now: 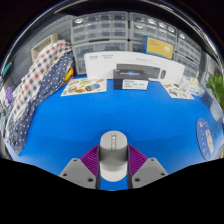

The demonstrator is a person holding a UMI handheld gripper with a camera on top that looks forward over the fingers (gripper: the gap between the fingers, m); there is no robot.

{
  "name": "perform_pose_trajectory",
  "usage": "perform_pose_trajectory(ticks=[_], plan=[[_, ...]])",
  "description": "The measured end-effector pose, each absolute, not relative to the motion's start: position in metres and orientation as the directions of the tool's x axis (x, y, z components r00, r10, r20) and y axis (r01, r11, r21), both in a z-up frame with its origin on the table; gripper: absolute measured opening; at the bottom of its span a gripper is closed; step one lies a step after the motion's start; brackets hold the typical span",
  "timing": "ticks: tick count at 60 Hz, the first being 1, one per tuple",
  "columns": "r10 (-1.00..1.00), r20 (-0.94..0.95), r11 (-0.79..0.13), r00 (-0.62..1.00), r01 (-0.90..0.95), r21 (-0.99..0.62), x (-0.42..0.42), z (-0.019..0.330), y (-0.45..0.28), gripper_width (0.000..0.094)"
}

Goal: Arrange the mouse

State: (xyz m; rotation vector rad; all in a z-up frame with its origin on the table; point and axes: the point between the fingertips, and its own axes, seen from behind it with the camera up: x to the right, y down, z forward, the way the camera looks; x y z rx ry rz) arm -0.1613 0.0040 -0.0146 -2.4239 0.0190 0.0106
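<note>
A grey and white computer mouse (113,153) sits between my gripper's (113,163) two fingers, over the blue table surface (110,110). The purple pads (92,157) press on both its sides. The mouse points forward along the fingers, its scroll wheel facing away from me. Its rear end is hidden by the gripper body.
A printer box (135,67) stands at the back of the table, with leaflets (84,87) and papers (134,84) lying in front of it. A checked cloth (40,78) hangs at the left. A green plant (217,90) is at the right. Shelving with drawers lines the back wall.
</note>
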Motion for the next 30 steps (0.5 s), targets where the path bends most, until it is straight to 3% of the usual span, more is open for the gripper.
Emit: perform_pose_trajectory(ticks=[12,30], plan=[[0.094,-0.044,-0.766,0.995,0.044,-0.641,-0.151,-0.006,0.007,0.0343],[0.134,0.04,-0.51,0.99,0.103,-0.854,-0.002,0.189,0.045,0.0343]])
